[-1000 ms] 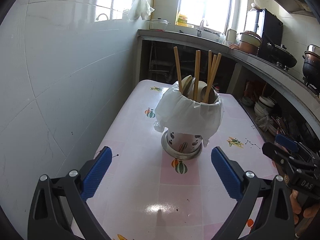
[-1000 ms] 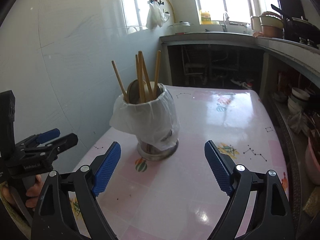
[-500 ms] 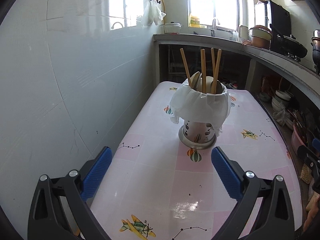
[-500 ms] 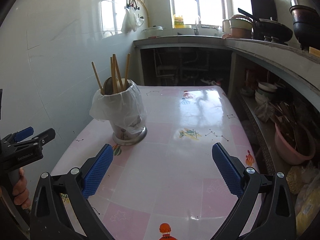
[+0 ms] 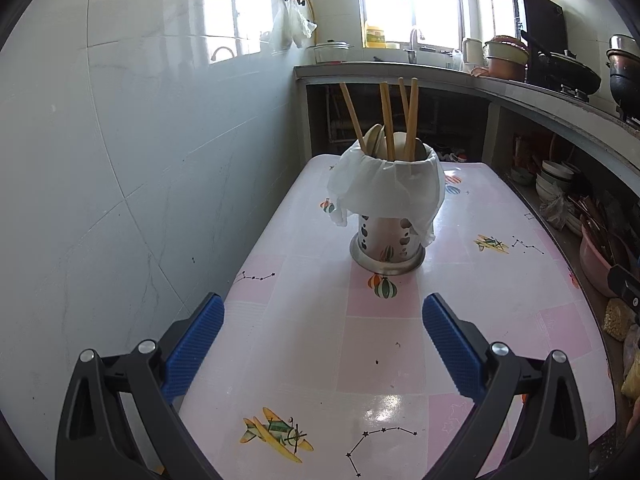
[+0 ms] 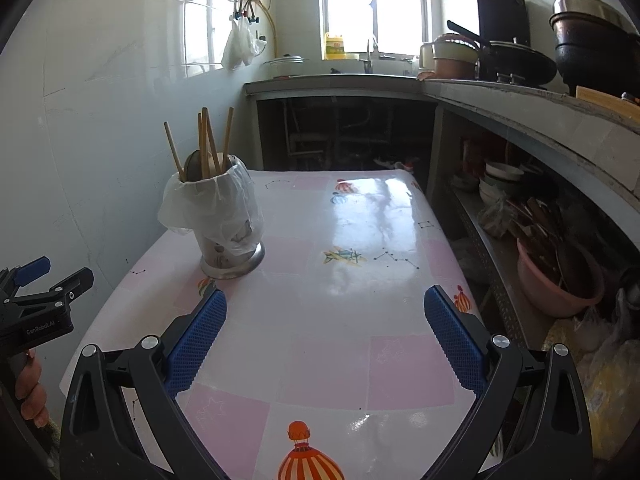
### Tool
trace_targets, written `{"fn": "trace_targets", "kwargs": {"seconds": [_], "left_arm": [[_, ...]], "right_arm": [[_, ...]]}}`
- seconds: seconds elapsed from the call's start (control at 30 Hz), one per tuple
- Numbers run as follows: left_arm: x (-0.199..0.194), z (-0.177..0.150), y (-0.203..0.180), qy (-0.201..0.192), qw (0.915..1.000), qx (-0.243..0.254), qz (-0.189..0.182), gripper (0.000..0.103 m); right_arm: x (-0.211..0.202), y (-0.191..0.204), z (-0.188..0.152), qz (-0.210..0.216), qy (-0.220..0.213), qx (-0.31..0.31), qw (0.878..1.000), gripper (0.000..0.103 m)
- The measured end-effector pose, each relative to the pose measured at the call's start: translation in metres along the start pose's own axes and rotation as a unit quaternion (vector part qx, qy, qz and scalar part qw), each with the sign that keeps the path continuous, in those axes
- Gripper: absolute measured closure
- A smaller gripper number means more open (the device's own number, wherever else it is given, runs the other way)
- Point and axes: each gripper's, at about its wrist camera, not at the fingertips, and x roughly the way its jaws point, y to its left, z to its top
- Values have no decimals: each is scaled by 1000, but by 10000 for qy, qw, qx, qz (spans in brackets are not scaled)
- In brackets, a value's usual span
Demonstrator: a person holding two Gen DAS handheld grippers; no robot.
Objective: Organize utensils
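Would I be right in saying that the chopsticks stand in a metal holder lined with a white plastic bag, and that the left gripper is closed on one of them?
Not quite: the left gripper is open and empty, short of the holder. The chopsticks do stand in the bag-lined metal holder. The left wrist view shows it.

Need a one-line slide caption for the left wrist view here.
Open left gripper faces a bag-lined metal utensil holder of chopsticks and spoons on the pink patterned table.

Home kitchen: stove pans [image 6: 516, 62] (sink tap [image 6: 370, 54] beyond)
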Motion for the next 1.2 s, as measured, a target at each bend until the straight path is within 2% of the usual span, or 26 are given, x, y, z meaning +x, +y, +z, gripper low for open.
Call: {"fn": "trace_targets", "kwargs": {"seconds": [0.37, 0.63, 0.9, 1.2], "left_arm": [[15, 1, 21, 165, 9993, -139, 297, 6], [29, 1, 30, 357, 9986, -289, 253, 6], [33, 3, 38, 352, 9983, -371, 261, 6], [30, 3, 37, 235, 9991, -251, 230, 6]], "right_arm": [[10, -7, -2, -140, 177, 19, 9997, 8], [16, -13, -1, -228, 245, 169, 9993, 8], [18, -14, -1, -271, 245, 153, 9992, 8], [16, -14, 0, -331, 171, 98, 9993, 8]]}}
